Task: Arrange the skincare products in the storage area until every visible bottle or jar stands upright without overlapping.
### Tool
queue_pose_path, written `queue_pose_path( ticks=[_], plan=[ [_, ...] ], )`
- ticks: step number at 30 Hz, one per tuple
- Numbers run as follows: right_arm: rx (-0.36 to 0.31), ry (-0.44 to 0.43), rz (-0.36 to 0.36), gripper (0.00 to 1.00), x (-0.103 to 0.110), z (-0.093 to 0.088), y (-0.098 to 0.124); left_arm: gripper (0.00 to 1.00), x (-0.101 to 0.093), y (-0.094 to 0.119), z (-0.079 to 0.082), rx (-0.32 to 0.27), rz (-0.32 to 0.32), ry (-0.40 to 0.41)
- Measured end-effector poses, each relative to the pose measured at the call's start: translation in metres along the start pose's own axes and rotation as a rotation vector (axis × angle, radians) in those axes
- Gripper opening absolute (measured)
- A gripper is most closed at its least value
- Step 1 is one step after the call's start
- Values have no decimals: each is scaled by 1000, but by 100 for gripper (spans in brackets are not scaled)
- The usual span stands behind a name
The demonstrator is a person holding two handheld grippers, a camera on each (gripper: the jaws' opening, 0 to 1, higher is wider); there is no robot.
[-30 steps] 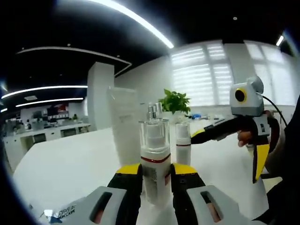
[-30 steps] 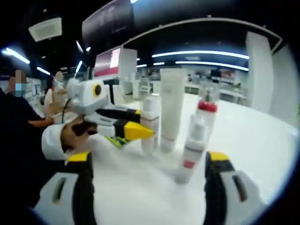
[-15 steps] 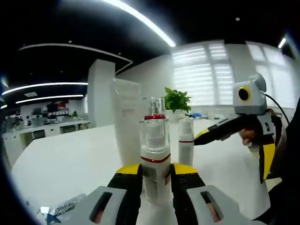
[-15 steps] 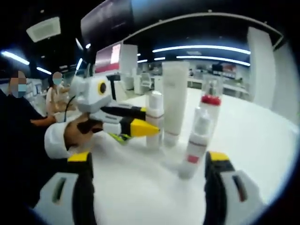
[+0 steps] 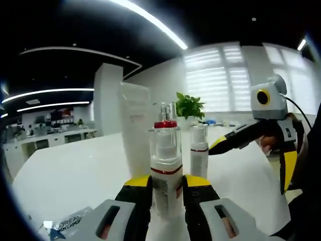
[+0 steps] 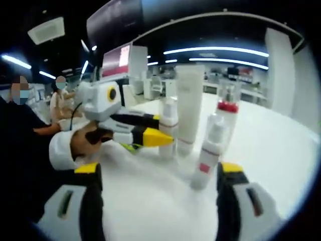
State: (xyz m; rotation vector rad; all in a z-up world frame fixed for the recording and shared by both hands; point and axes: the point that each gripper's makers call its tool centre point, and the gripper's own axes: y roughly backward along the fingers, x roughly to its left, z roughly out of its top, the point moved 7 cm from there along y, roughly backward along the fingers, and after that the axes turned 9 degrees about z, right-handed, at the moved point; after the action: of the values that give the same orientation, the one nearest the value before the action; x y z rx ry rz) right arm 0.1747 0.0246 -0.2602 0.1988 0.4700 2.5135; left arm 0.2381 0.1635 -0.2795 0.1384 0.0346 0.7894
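the left tool (image 5: 167,187) is gripping an upright pump bottle (image 5: 166,165) on the counter (image 5: 75,175), beside a tall tube (image 5: 135,128). the right tool (image 6: 158,173) is hanging open near a small bottle (image 6: 208,150).

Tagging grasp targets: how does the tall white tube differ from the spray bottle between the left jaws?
1. The tall white tube is opaque white and flat-sided; the spray bottle has a clear cap over its nozzle and a red band.
2. The tube rises higher than the bottle.
3. The bottle sits clamped between the left gripper jaws; the tube stands free behind it.

Both stand upright on the white table.
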Motion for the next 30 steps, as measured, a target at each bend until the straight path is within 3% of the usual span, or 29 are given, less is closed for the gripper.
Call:
queue_pose_path(
  ticks=[14, 30],
  plan=[
    [-19, -3, -11, 97, -4, 0, -1, 23, 7, -6, -4, 2, -20, 56],
    [-51, -17, 13, 98, -4, 0, -4, 23, 3, -3, -6, -13, -54, 60]
  ],
)
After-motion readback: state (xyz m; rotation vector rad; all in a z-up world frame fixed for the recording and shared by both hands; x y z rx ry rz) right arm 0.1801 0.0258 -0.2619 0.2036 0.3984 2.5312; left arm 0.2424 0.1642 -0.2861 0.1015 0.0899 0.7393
